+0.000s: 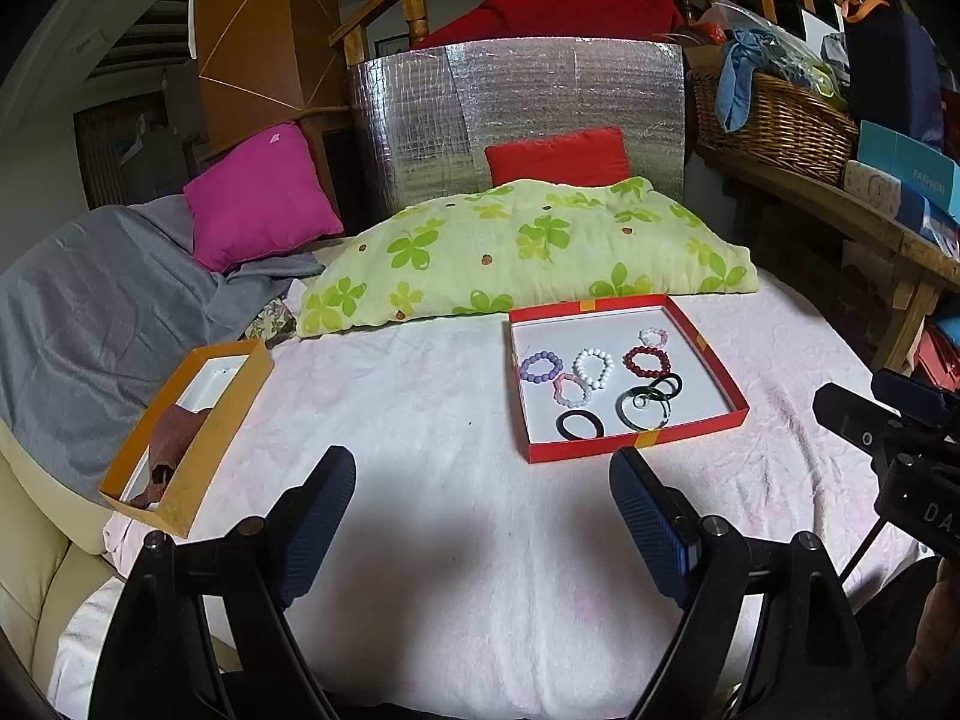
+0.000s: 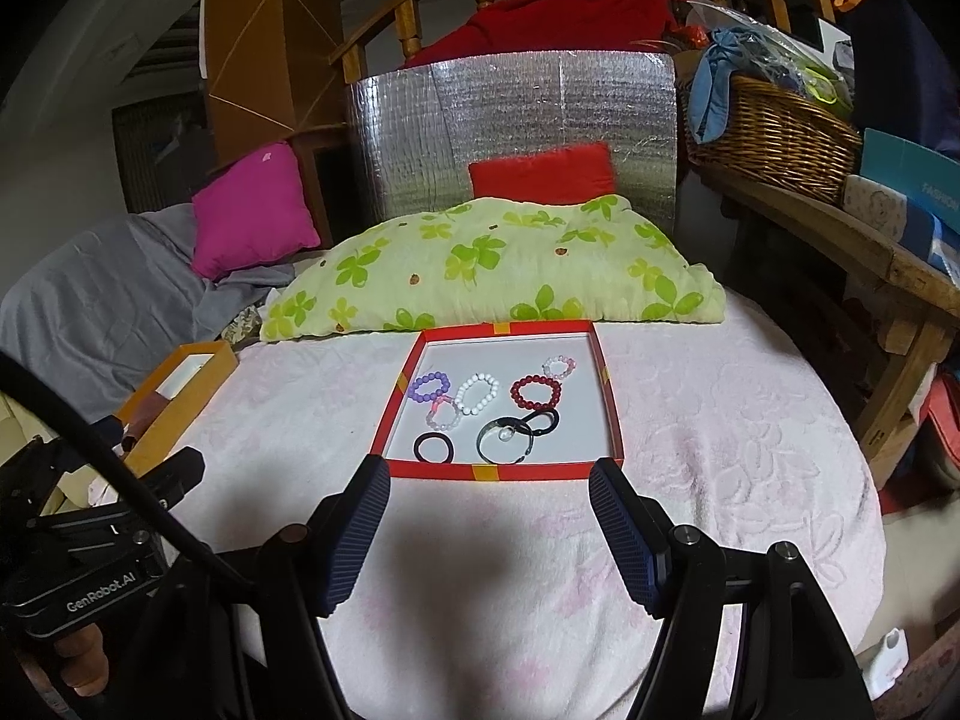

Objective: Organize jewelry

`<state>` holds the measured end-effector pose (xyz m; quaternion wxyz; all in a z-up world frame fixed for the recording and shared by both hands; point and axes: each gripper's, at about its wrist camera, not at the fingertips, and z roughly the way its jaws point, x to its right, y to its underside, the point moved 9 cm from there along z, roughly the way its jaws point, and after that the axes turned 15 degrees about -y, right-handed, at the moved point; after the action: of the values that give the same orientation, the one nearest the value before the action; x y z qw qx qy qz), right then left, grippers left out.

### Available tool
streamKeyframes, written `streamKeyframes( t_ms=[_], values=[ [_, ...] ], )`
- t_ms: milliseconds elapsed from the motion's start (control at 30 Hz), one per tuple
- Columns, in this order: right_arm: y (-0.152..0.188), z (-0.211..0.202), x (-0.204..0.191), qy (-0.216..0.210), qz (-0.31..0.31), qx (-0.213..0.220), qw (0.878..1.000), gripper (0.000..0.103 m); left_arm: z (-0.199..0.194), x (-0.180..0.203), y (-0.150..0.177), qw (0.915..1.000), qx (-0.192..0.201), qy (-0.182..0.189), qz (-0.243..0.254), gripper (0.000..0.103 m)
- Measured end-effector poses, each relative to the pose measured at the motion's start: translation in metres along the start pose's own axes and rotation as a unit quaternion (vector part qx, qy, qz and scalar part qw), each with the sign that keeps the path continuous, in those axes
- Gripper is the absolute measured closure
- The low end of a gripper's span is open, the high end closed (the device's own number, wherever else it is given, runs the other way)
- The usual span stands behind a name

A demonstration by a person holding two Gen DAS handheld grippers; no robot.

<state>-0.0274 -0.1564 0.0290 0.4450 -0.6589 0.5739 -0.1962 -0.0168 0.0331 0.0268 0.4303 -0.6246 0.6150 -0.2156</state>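
A red tray [image 1: 636, 445] [image 2: 498, 470] lies on the white blanket and holds several bracelets: purple beads [image 1: 540, 367] [image 2: 429, 387], white beads [image 1: 593, 367] [image 2: 477, 394], dark red beads [image 1: 645, 360] [image 2: 536, 393], pale pink beads [image 1: 572, 391] [image 2: 443, 416], a black ring [image 1: 579, 425] [image 2: 433, 447] and a dark bangle [image 1: 645, 407] [image 2: 507, 439]. An orange box [image 1: 192, 462] [image 2: 174, 402] sits to the left with a brown item inside. My left gripper [image 1: 483, 486] is open and empty, left of the tray. My right gripper [image 2: 489, 495] is open and empty, just before the tray's front edge.
A green clover-print pillow [image 1: 528, 252] [image 2: 498, 264] lies behind the tray, with magenta [image 1: 261, 198] and red [image 1: 558, 159] cushions and a silver foil panel [image 1: 516, 108]. A grey cloth [image 1: 102, 324] covers the left. A wicker basket [image 1: 780, 126] sits on a wooden bench at right.
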Motion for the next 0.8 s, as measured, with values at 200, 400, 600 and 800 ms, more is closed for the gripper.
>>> streamKeyframes(
  t_ms=[200,400,600,800],
  values=[
    [0.0,0.01,0.006,-0.002,0.002,-0.006,1.0,0.03,0.006,0.002,-0.002,1.0,-0.003,-0.001,0.001,0.016],
    [-0.002,0.018,0.01,-0.003,0.005,-0.009,1.0,0.03,0.013,0.003,-0.003,1.0,-0.007,-0.003,0.0,0.016],
    [-0.002,0.023,0.012,-0.005,0.005,-0.011,1.0,0.03,0.018,0.008,-0.001,0.9999,-0.011,-0.002,0.005,0.016],
    [-0.003,0.028,0.015,-0.008,0.007,-0.011,1.0,0.03,0.019,0.011,-0.005,0.9999,-0.007,-0.003,0.009,0.016]
  ],
)
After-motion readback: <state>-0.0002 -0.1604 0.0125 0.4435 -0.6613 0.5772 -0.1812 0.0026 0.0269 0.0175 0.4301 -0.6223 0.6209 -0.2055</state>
